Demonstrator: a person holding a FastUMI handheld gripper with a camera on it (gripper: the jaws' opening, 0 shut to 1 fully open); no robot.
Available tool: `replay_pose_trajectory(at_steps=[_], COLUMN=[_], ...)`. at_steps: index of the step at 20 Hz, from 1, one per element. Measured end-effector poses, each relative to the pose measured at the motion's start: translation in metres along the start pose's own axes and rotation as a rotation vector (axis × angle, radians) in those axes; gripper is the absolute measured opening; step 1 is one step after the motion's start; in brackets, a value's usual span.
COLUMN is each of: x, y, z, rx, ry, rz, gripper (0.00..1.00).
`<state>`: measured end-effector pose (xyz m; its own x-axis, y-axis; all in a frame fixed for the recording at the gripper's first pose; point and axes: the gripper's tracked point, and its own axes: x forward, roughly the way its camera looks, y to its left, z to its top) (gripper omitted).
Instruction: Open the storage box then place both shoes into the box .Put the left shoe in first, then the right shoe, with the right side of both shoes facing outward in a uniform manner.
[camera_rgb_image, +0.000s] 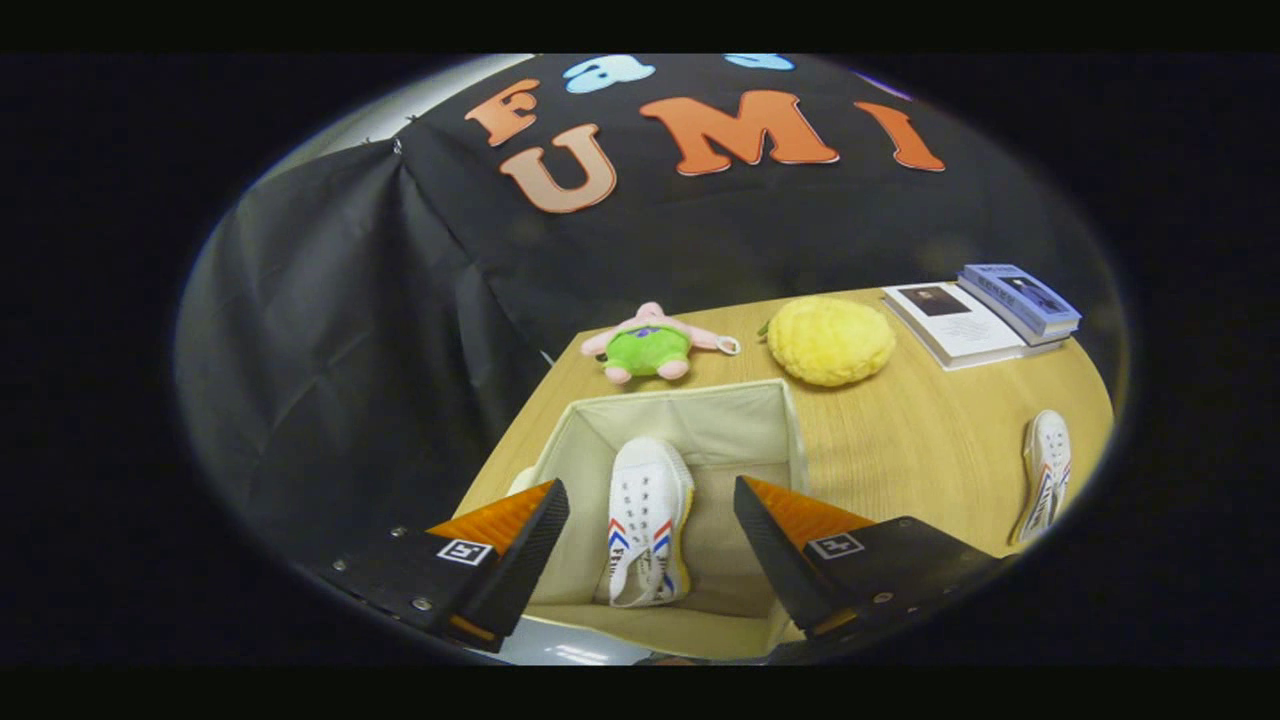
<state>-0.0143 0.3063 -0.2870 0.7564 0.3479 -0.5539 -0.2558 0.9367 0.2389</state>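
A staged recording booth: black cloth wall (700, 230) draped behind a wooden counter (900, 440) set with plush toys (650, 345), stacked books (985, 310), a fabric storage box (690, 410).

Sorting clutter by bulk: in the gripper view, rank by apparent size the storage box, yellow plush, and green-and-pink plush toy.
1. Storage box, nearest the open tongs.
2. Yellow plush.
3. Green-and-pink plush toy.

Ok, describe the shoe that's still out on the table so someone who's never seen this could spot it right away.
Start at the wooden table and find the open beige storage box, which lies below the open gripper and holds one shoe. The other shoe lies alone on bare wood, well to the right of the box, nearer than the books. It is white with red and blue side stripes.
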Motion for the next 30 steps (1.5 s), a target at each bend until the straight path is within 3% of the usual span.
replay_pose_trajectory(at_steps=[5, 13, 21, 30], x=[-0.024, -0.062, -0.095, -0.097], y=[-0.063, -0.203, -0.327, -0.394], z=[0.045, 0.061, 0.017, -0.051], rx=[-0.016, -0.032, -0.062, 0.015], ry=[-0.122, -0.174, -0.121, 0.005], rz=[-0.071, -0.278, -0.473, -0.566], gripper=[0.98, 0.98, 0.99, 0.99])
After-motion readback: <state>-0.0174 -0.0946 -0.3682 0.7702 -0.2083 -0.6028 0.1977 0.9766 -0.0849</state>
